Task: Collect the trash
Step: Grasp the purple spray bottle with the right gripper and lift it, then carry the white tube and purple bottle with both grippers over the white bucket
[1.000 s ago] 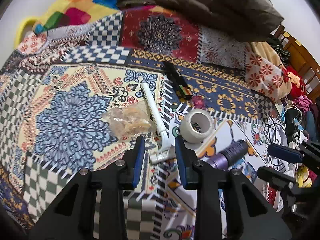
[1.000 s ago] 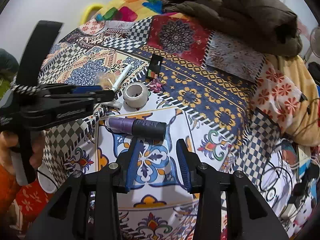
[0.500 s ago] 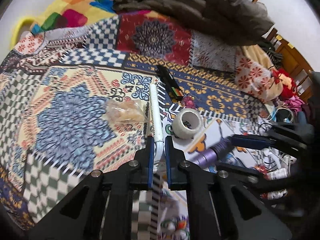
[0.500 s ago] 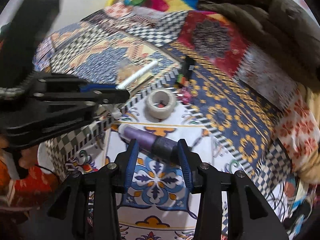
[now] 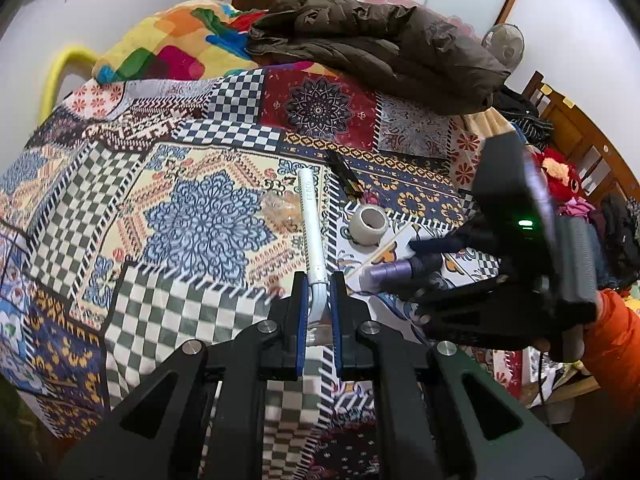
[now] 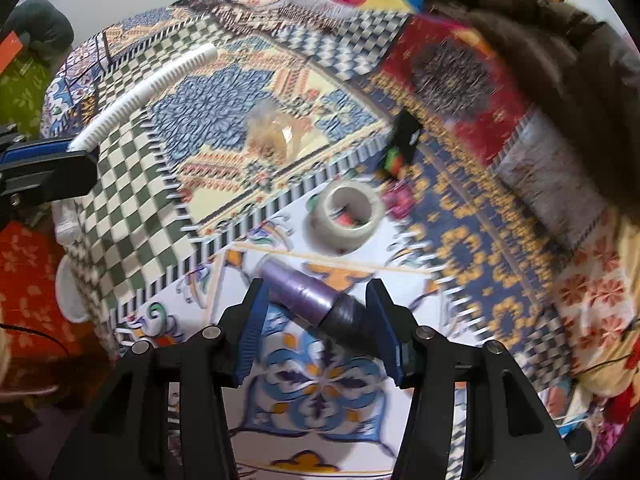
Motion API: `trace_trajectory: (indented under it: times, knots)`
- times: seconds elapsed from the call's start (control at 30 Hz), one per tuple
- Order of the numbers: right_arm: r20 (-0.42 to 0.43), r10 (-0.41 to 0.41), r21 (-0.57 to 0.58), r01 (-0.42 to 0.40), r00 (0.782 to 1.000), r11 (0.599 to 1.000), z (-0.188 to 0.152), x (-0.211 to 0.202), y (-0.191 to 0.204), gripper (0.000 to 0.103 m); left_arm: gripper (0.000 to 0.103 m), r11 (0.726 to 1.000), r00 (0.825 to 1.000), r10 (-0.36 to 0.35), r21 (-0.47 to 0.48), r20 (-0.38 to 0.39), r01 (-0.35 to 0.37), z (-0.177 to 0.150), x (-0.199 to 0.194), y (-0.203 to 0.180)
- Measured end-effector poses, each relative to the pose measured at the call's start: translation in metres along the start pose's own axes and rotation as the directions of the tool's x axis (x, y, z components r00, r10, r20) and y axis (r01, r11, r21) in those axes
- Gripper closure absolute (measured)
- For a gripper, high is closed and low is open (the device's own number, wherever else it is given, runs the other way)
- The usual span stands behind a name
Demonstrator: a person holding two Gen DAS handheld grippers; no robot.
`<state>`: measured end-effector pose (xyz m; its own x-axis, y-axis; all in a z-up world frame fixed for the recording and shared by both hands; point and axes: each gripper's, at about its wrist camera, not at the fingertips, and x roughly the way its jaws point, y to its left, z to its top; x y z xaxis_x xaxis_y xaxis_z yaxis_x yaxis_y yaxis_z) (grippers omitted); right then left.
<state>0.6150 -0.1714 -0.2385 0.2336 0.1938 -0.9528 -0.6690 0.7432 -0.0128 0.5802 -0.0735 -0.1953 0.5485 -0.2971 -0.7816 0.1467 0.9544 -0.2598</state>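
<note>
White ribbed razor-like stick (image 5: 311,224) is now clamped by its bent lower end in the left gripper (image 5: 319,312); a second ago those jaws were wide open over it, half a second ago they were just closing. In the right wrist view the stick (image 6: 144,92) is rising clear of the patchwork bedspread (image 5: 192,216), so the lift is already happening. First trash item looks secured.

Right gripper (image 6: 318,320) is coming down on the purple tube with the black cap (image 6: 316,300). Jaws are spread, one on each side of the tube at the cap junction, not yet pressing on it. A second ago the tube was lying ahead of the fingers; now it is sitting between them. View is motion-blurred, so contact with the pads cannot be confirmed.

Taking the tape roll (image 6: 346,216) as landmark: tube is lying just nearer the camera than it, crumpled clear wrapper (image 6: 272,136) is sitting beyond and to its left, black packet with coloured stripes (image 6: 402,144) beyond and to its right, small pink scrap (image 6: 398,196) just to its right. None of these are shifting.

Judgement: right side only needs to close for a two-handed pickup. Tube is lying skewed across the jaws, so it may roll or pivot on closing. Wrapper and scrap are still waiting.
</note>
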Motion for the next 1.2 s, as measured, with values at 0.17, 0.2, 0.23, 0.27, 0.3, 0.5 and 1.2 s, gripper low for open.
trace_trajectory:
  times: [0.17, 0.2, 0.23, 0.27, 0.3, 0.5, 1.2]
  knots:
    - [-0.037, 0.02, 0.022, -0.019, 0.999, 1.0, -0.003, 0.01, 0.004, 0.061, 0.094, 1.0, 1.0, 0.004, -0.021, 0.007, -0.004, -0.007, -0.01, 0.005]
    - [-0.034, 0.016, 0.03, -0.015, 0.999, 0.999, -0.004, 0.01, 0.003, 0.067, 0.094, 1.0, 1.0, 0.003, -0.024, 0.007, -0.003, -0.008, -0.012, 0.005]
    - [-0.028, 0.008, 0.044, -0.007, 1.0, 0.999, -0.005, 0.008, 0.001, 0.077, 0.094, 1.0, 1.0, 0.005, -0.026, 0.01, -0.005, -0.009, -0.015, 0.006]
    - [-0.029, 0.013, 0.062, -0.011, 1.0, 0.998, -0.006, 0.007, -0.001, 0.078, 0.094, 1.0, 1.0, 0.007, -0.027, 0.013, -0.007, -0.009, -0.018, 0.007]
    - [-0.027, 0.014, 0.089, -0.012, 1.0, 0.996, -0.009, 0.006, -0.004, 0.079, 0.094, 1.0, 1.0, 0.005, -0.029, 0.016, -0.004, -0.01, -0.021, 0.008]
    - [0.026, 0.038, 0.251, -0.043, 0.999, 0.967, -0.022, -0.017, -0.019, 0.079, 0.094, 0.999, 0.999, 0.018, -0.031, 0.039, -0.017, -0.013, -0.047, 0.007]
    - [0.395, -0.049, 0.217, -0.041, 0.917, 0.975, -0.027, -0.214, 0.104, 0.079, 0.094, 0.996, 0.965, 0.087, -0.059, 0.247, -0.074, -0.059, -0.23, 0.006]
